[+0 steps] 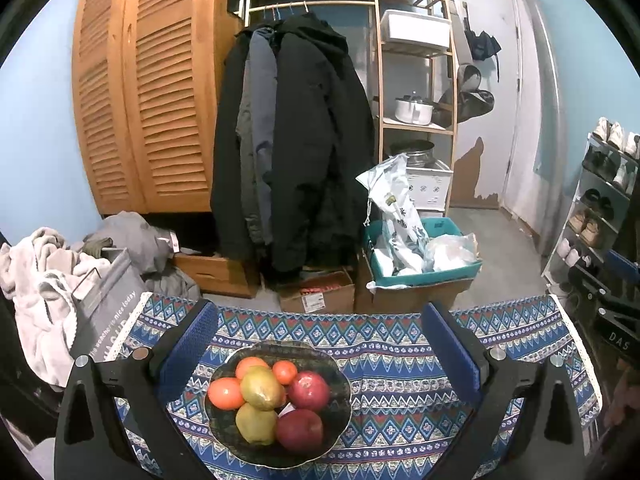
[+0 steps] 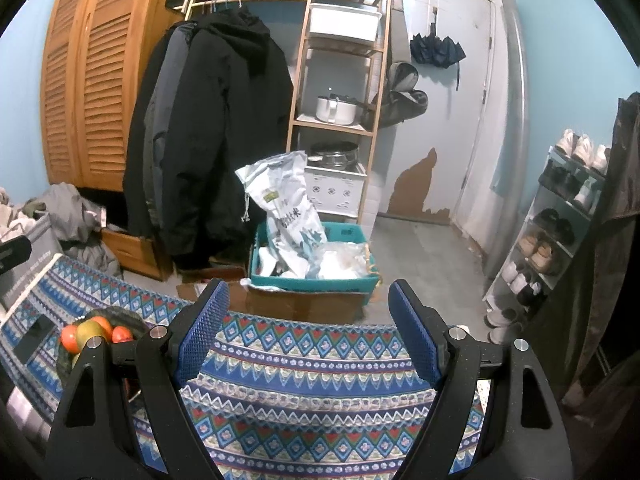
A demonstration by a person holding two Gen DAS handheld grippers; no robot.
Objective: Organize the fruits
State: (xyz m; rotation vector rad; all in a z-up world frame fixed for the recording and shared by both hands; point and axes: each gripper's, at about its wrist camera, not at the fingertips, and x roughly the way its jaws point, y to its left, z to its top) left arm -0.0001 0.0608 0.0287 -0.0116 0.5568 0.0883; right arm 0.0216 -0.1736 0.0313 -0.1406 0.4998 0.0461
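Note:
A dark patterned plate (image 1: 340,424) sits on the blue patterned tablecloth (image 1: 400,360). It holds three oranges (image 1: 226,393), two red apples (image 1: 309,390), a yellow-green mango (image 1: 262,387) and a yellow pear (image 1: 256,424). My left gripper (image 1: 320,344) is open and empty, hovering above the plate with its blue pads either side. My right gripper (image 2: 310,328) is open and empty over bare tablecloth (image 2: 312,380). The plate with fruit (image 2: 94,330) shows at its left, partly hidden by the left finger.
Beyond the table's far edge stand a cardboard box (image 1: 412,294) with a teal bin (image 1: 424,276) of bags, hanging coats (image 1: 296,140), a wooden shelf rack (image 1: 416,80), a laundry pile (image 1: 48,272) at left and a shoe rack (image 2: 560,220) at right.

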